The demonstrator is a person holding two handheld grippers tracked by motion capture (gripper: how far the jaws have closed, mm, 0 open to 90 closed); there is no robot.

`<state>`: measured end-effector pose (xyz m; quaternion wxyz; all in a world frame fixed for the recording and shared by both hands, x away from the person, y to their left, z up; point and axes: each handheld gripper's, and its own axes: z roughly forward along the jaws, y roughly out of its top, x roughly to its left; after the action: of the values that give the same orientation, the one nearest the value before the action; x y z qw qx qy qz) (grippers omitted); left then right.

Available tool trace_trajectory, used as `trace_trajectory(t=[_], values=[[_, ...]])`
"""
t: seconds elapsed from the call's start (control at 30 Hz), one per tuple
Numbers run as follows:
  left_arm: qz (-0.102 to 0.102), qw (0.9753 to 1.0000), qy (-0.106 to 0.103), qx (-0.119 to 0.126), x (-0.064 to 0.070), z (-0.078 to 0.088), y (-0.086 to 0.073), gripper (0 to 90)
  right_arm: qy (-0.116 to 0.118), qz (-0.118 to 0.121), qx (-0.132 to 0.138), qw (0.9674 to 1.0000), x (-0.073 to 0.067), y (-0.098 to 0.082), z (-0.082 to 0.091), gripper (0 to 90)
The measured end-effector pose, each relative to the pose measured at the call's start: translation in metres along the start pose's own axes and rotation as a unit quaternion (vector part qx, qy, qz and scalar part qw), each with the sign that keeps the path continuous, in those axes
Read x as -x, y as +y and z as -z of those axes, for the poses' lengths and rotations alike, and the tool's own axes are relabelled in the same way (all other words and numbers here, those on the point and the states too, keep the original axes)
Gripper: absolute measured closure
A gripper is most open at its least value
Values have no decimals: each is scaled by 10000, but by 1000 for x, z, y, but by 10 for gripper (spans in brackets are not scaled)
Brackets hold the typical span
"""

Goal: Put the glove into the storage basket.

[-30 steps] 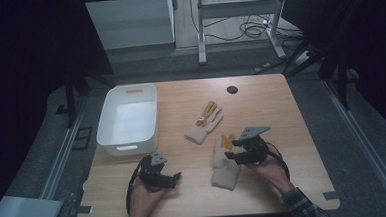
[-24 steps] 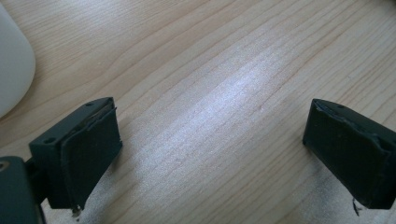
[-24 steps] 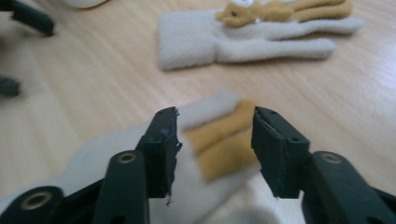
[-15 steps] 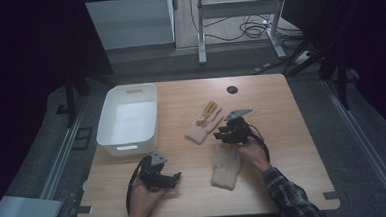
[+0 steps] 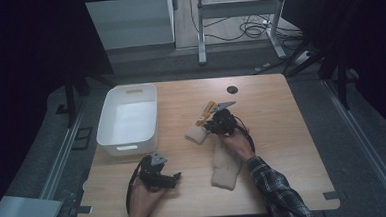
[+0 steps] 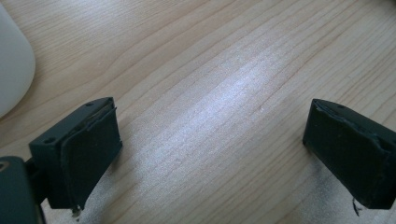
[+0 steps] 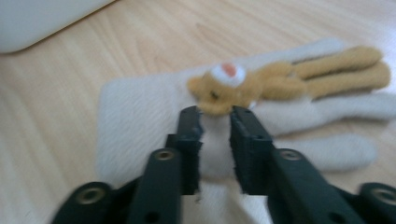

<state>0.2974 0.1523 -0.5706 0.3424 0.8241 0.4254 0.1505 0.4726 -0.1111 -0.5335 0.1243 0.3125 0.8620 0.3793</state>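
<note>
Partly hidden glove (image 7: 140, 112), right tongs (image 7: 215, 116) closing, pinching it, left tongs (image 6: 210, 154) wide, empty.

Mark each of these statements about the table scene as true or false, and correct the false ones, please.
1. The right gripper has its jaws pinched on the cream knitted glove with the tan plush animal. True; its jaws have just been closing, with a fold of the glove between them.
2. The left gripper holds a glove. False; its jaws stand wide apart over the bare light wooden table.
3. The white plastic bin contains a glove. False; it looks empty.
4. A second plain cream glove lies on the table nearer the person. True.
5. The bin stands right of both gloves in the high view. False; it stands to their left.
</note>
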Motion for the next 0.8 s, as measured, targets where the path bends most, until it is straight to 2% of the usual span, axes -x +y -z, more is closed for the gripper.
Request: trace_trajectory(t=[0.2,0.4,0.53,0.63,0.8], values=[[-7,10000,3,0,0,0,0,39,-140,-51,115,9998,4,10,-9,486],[18,10000,0,23,0,0,0,39,-237,5,44,9997,5,19,-24,411],[21,10000,-1,26,0,0,0,39,-347,113,-113,9993,6,20,-36,433],[20,10000,-1,25,0,0,0,39,-325,71,-238,9992,7,19,-42,550],[21,10000,-1,26,0,0,0,38,-317,-21,-220,9993,6,19,-41,639]])
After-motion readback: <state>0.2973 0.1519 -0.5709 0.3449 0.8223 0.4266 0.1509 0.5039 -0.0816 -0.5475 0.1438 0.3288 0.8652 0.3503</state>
